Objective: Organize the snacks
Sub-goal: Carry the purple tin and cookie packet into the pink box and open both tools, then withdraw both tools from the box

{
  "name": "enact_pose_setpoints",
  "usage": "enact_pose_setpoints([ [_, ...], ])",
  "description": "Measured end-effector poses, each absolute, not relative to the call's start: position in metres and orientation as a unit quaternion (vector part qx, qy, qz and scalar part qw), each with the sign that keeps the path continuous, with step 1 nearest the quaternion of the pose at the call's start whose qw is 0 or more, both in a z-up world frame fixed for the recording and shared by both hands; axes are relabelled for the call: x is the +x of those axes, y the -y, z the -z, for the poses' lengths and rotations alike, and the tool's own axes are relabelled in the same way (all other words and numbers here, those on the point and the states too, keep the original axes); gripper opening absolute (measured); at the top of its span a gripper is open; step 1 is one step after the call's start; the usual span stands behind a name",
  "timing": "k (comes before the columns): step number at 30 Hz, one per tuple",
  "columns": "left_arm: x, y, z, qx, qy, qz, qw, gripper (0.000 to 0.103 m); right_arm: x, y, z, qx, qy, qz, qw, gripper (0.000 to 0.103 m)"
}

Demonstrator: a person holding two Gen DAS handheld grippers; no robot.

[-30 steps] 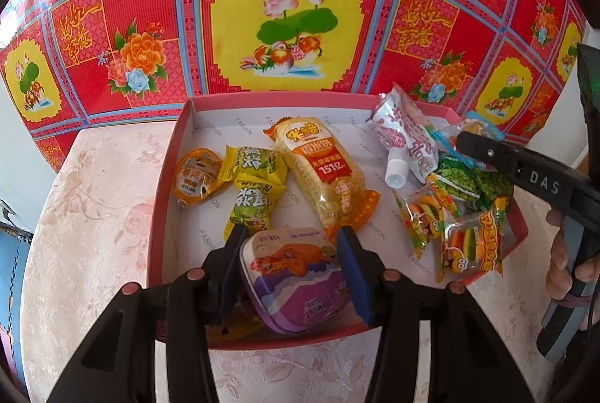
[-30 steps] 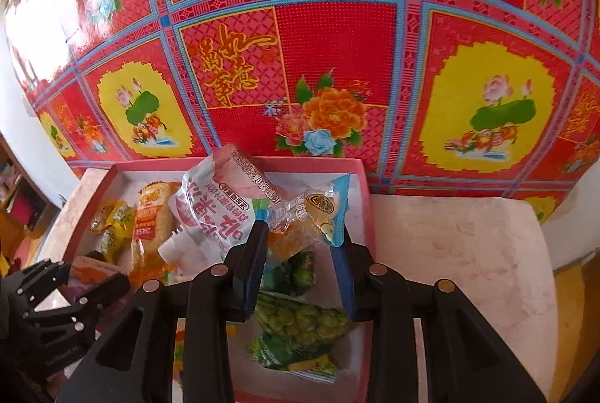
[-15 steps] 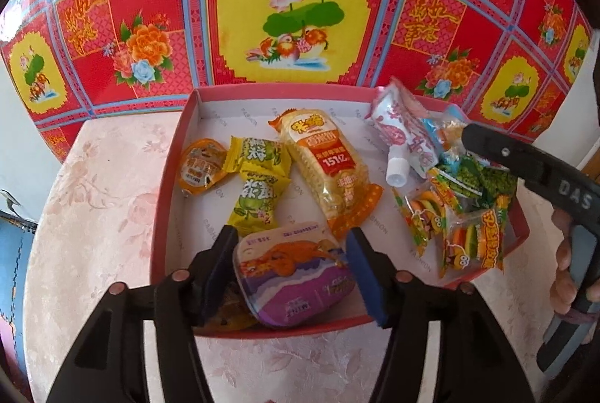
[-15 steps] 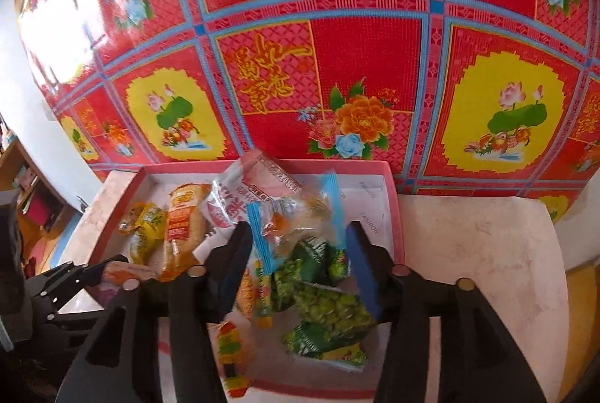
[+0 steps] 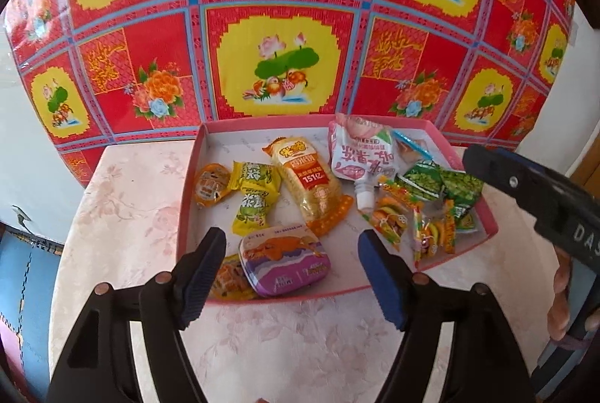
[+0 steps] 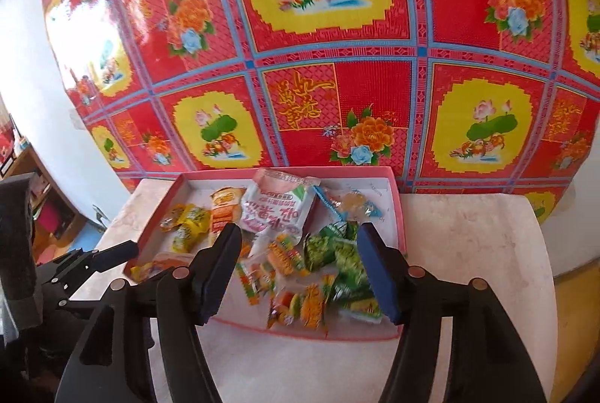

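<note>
Bright crinkly snack packets (image 5: 318,178), perhaps a dozen, in pink tray (image 5: 187,200); both grippers (image 5: 290,245) (image 6: 298,249) just released, empty.

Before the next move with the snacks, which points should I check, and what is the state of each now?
1. Left hand-held gripper empty, just opening: ok.
2. Right hand-held gripper empty, just opening: ok.
3. Purple tin lies inside the pink tray: ok.
4. Clear candy packet lies in the tray: ok.
5. Snacks sorted by kind: cannot tell.
6. Snacks left outside the tray: none in view, ok.
</note>
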State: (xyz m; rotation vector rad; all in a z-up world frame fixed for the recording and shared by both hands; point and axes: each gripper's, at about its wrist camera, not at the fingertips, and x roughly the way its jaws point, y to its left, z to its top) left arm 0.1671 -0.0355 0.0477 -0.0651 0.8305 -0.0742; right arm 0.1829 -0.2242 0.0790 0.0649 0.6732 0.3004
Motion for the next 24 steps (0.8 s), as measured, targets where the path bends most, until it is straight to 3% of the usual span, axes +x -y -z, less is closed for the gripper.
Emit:
enact_pose_setpoints([
  [11, 0.138, 0.033, -0.052, -0.047, -0.411, 0.029, 0.910, 0.079, 0.142, 0.219, -0.065, 0.038, -0.346, -0.141, 0.927, 0.076],
  [24, 0.115, 0.036, -0.021, -0.034, -0.443, 0.014, 0.896, 0.080, 0.122, 0.218, -0.022, 0.030, -0.396, -0.109, 0.911, 0.077],
])
